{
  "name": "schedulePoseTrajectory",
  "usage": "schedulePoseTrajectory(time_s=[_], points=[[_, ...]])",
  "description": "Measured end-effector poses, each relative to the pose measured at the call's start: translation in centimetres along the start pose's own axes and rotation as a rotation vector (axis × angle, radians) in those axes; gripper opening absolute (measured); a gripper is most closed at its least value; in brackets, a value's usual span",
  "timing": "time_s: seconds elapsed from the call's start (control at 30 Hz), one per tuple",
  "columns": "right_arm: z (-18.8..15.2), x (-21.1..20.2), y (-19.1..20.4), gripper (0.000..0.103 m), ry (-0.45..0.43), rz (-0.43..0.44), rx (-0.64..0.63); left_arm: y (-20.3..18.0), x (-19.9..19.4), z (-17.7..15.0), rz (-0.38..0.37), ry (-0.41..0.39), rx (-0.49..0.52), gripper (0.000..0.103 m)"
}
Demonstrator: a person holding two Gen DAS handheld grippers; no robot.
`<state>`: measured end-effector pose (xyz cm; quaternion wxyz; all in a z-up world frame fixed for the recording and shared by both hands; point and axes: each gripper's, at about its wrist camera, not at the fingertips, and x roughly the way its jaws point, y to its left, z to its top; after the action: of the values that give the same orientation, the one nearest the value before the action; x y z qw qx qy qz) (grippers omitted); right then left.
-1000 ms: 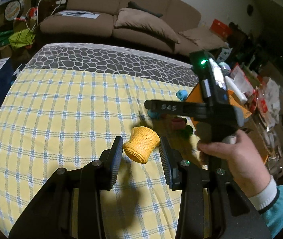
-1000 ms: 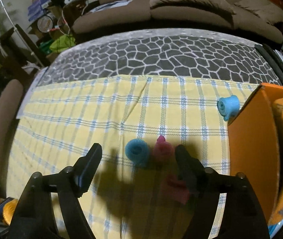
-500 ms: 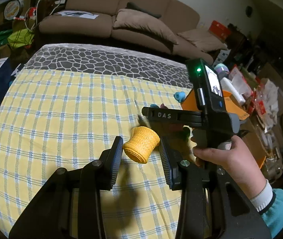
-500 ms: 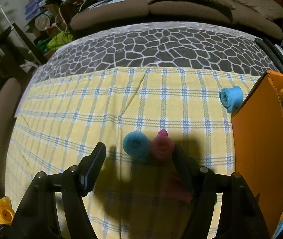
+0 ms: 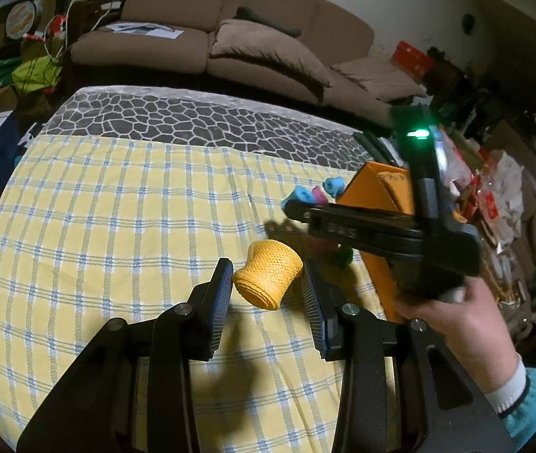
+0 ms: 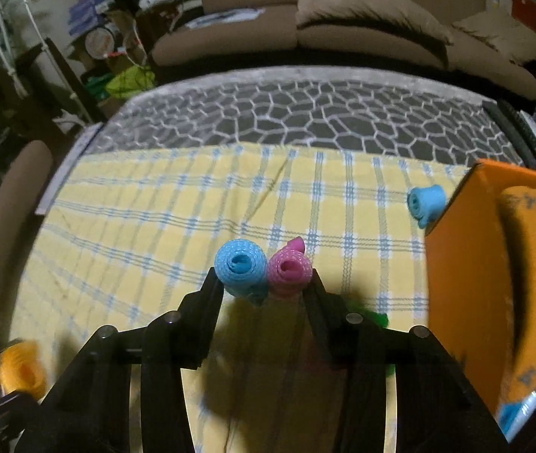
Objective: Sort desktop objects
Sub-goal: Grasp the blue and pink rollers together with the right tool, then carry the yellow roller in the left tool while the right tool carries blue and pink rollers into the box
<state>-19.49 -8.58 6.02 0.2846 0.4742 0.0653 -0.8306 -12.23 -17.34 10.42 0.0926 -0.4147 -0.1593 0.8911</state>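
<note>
While the left gripper [image 5: 266, 290] is pinching a yellow mesh roll [image 5: 268, 279], the right gripper [image 6: 265, 287] is closing on a blue roll [image 6: 240, 268] and a pink roll [image 6: 290, 271] together.

Left wrist view: narrow fingers [image 5: 217, 294] are holding the yellow mesh roll tilted above the yellow checked cloth [image 5: 117, 226]; the right gripper [image 5: 381, 226], blurred, is sitting in a hand [image 5: 453, 321] near the orange box [image 5: 377, 188], with blue and pink rolls at its tip and a green roll [image 5: 343, 256] on the cloth beneath it. Right wrist view: fingers [image 6: 207, 302] are narrowing, with the blue and pink rolls side by side, touching each other and pressed between the pads; whether they are clear of the cloth is unclear. A second blue roll [image 6: 424, 204] is lying on the cloth just beside the orange box [image 6: 494, 283]; the yellow roll [image 6: 19, 372] is showing blurred at the bottom-left edge.
</note>
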Motion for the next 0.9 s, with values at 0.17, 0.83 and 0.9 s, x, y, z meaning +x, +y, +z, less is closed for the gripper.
schedulePoseTrajectory(time_s=[0.17, 0.83, 0.9], points=[[-0.6, -4.1, 0.5, 0.044, -0.067, 0.011, -0.014, -1.1, -0.2, 0.0, -0.012, -0.005, 0.019, 0.035], [-5.8, -14.4, -3.4, 0.044, -0.178, -0.056, 0.071, -8.0, -0.2, -0.9, -0.083, -0.011, 0.106, 0.035], [-6.3, -14.9, -4.1, 0.044, -0.182, -0.069, 0.08, -9.2, 0.0, -1.1, -0.098, -0.01, 0.118, 0.035]])
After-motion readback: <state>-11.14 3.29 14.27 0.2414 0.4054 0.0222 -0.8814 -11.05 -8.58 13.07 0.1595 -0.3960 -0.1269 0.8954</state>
